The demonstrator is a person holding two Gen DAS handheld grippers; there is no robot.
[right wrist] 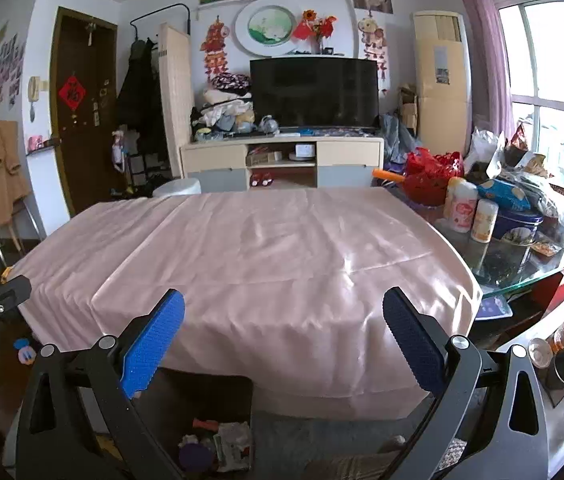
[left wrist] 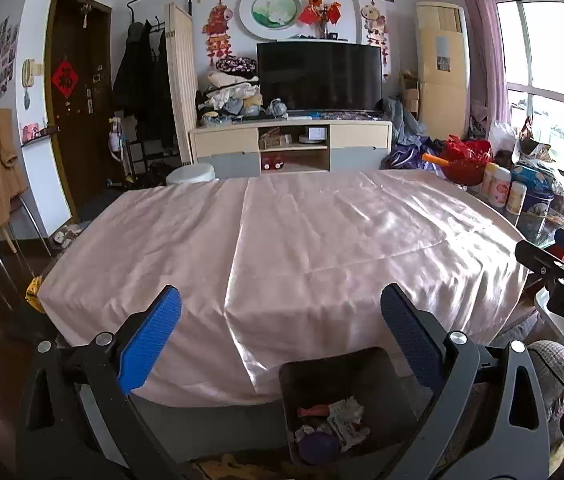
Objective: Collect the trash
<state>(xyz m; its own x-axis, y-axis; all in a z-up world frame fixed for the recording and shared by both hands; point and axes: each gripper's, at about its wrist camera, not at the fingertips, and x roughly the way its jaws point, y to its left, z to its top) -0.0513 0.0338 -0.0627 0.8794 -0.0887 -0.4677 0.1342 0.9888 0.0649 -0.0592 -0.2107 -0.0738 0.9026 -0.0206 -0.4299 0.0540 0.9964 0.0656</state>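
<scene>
A lived-in home — television (left wrist: pixel 319 75), coat rack (left wrist: pixel 144 76), cloth-covered table (left wrist: pixel 282 248).

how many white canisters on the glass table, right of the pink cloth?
2. The taller canister stands beside the red bag; the shorter canister stands just right of it, against the blue tin. The clutter behind could hide more.

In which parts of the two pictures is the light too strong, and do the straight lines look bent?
Left wrist view: the window is blown out white, and glare streaks the pink tablecloth on its right side; the door frame bows near the edge. Right wrist view: the same overexposed window, a bright spot on the tablecloth, and curved walls from the fisheye lens.
</scene>
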